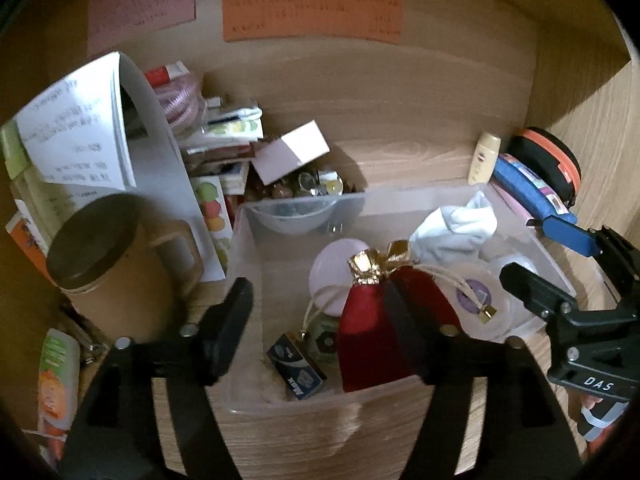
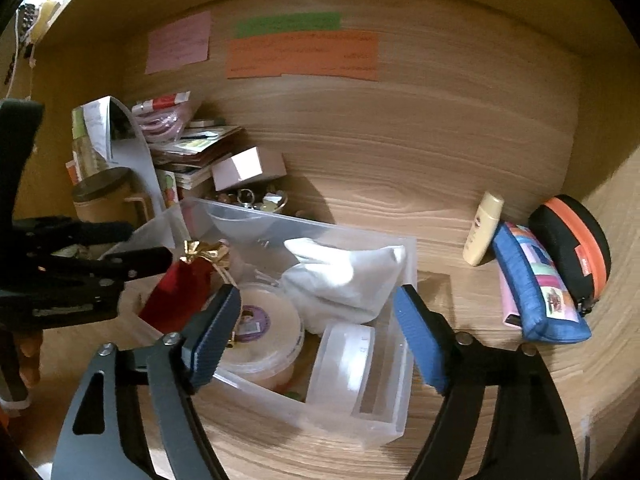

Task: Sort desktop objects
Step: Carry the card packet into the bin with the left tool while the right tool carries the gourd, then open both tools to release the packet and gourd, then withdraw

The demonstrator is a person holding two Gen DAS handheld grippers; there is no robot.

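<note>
You are sorting at the wooden table [image 2: 400, 200], both grippers hovering over the clear bin [image 2: 404, 320]. The red pouch [image 1: 372, 328] is lying inside it, between the left gripper [image 1: 316, 332] fingers, spread apart; right gripper [image 2: 316, 336] fingers are gaping, empty. Next: fetching the blue pencil case [image 2: 536, 284].
</note>
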